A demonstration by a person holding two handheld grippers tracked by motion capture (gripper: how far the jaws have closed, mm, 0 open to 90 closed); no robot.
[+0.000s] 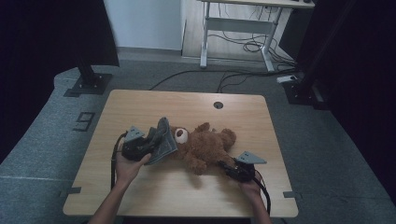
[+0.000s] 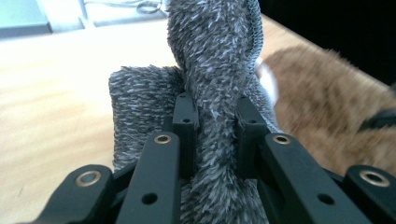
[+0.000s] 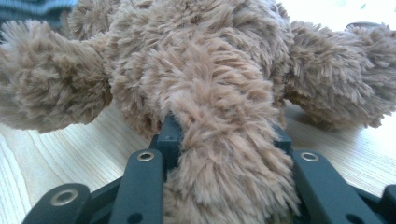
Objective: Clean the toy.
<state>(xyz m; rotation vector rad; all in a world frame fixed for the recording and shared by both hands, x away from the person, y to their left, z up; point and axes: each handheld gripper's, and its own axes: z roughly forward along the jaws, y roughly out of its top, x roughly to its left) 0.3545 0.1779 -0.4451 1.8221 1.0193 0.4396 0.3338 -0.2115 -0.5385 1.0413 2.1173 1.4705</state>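
A brown teddy bear (image 1: 205, 145) lies on its back in the middle of the wooden table (image 1: 140, 107), its white muzzle toward the left. A grey fuzzy cloth (image 1: 162, 140) stands bunched up beside the bear's head. My left gripper (image 1: 148, 145) is shut on that grey cloth (image 2: 215, 93), which rises in a fold between the jaws, with the bear's fur (image 2: 327, 102) to the right. My right gripper (image 1: 228, 167) is shut on one of the bear's limbs (image 3: 224, 154), which fills the gap between its jaws, the bear's body (image 3: 187, 51) lying beyond.
A round cable hole (image 1: 218, 105) sits near the table's far edge. Beyond the table stand a desk frame (image 1: 238, 28) with loose cables on the floor and black stands (image 1: 88, 79) at both sides.
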